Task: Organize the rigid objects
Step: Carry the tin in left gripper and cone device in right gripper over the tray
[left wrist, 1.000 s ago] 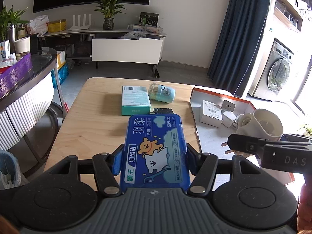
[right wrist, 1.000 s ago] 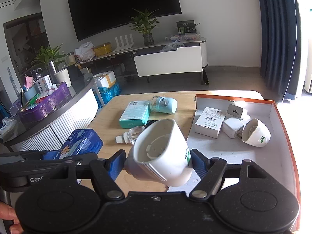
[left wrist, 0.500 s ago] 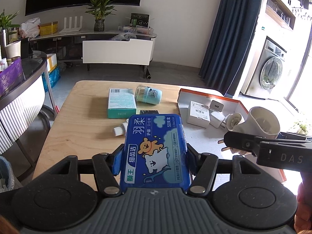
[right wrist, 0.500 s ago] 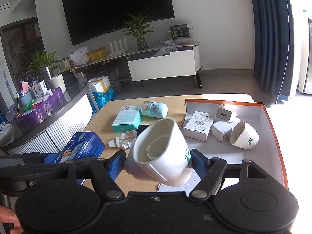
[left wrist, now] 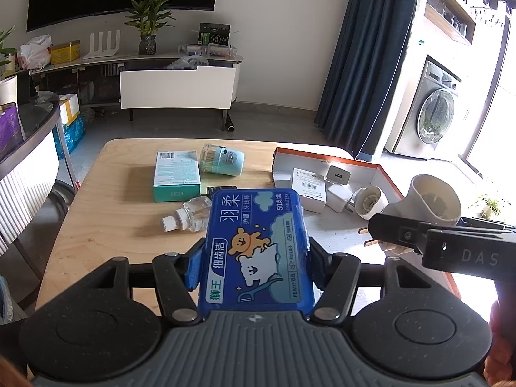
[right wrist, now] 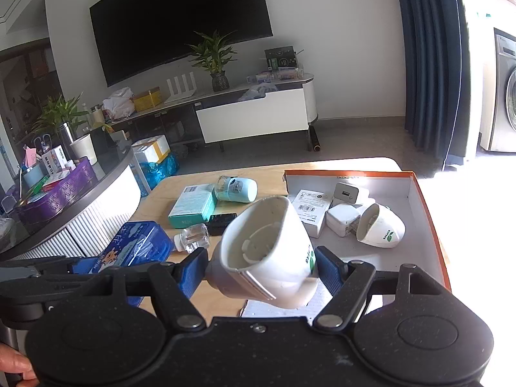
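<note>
Both blue pads of my left gripper (left wrist: pixel 254 258) were pressed against the long sides of the blue floss-pick box (left wrist: pixel 258 248), which lay flat between them, held above the near part of the wooden table (left wrist: pixel 106 225). My right gripper (right wrist: pixel 261 266) had its jaws closed on a white plug-in vaporizer (right wrist: pixel 267 251), its open mouth tilted up and to the left toward the camera, held over the near edge of the orange-rimmed box lid (right wrist: pixel 429 213).

Inside that lid I saw four things grouped at the far end: one more white vaporizer (right wrist: pixel 380 230) lying on its side, one white cube charger (right wrist: pixel 342 219) touching it, a second charger (right wrist: pixel 346 193) behind, and one white labelled carton (right wrist: pixel 309 211) to their left.

On the bare table left of the lid lay one teal box (left wrist: pixel 175 175), one pale-blue container of cotton swabs (left wrist: pixel 222 160) on its side just beside it, one small clear bottle with a white cap (left wrist: pixel 190 216) nearer me, and one small black object (right wrist: pixel 222 223) half hidden behind the floss box in the left view. From the left camera, the right gripper's dark finger crossed the lid's near right corner.
</note>
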Motion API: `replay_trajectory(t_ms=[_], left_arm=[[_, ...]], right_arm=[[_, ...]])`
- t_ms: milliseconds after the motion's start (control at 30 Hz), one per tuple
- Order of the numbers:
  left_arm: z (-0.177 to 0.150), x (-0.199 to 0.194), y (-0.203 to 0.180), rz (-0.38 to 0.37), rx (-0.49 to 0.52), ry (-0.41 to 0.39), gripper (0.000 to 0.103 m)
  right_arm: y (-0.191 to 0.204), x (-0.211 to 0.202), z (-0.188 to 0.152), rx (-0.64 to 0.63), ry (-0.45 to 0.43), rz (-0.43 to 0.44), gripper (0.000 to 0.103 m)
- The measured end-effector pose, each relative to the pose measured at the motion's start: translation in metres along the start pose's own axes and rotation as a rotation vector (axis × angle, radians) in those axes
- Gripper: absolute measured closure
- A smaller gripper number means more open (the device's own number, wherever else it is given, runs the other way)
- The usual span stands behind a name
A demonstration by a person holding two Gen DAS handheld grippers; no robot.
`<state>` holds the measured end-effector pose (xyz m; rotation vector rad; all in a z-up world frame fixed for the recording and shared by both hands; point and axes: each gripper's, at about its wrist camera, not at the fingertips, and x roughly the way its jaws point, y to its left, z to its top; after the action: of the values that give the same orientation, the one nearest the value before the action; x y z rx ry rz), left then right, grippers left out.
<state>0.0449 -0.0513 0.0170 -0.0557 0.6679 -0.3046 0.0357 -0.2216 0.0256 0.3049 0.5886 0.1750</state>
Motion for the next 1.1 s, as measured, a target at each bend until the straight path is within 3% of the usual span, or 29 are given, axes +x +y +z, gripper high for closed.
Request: replay_trajectory(t_ms=[1100], left_arm=[[0.006, 0.013, -0.047, -0.089, 0.083, -0.002, 0.040]], right_arm=[[-0.038, -0.021, 0.001, 0.067, -0.055, -0.112, 0.016]])
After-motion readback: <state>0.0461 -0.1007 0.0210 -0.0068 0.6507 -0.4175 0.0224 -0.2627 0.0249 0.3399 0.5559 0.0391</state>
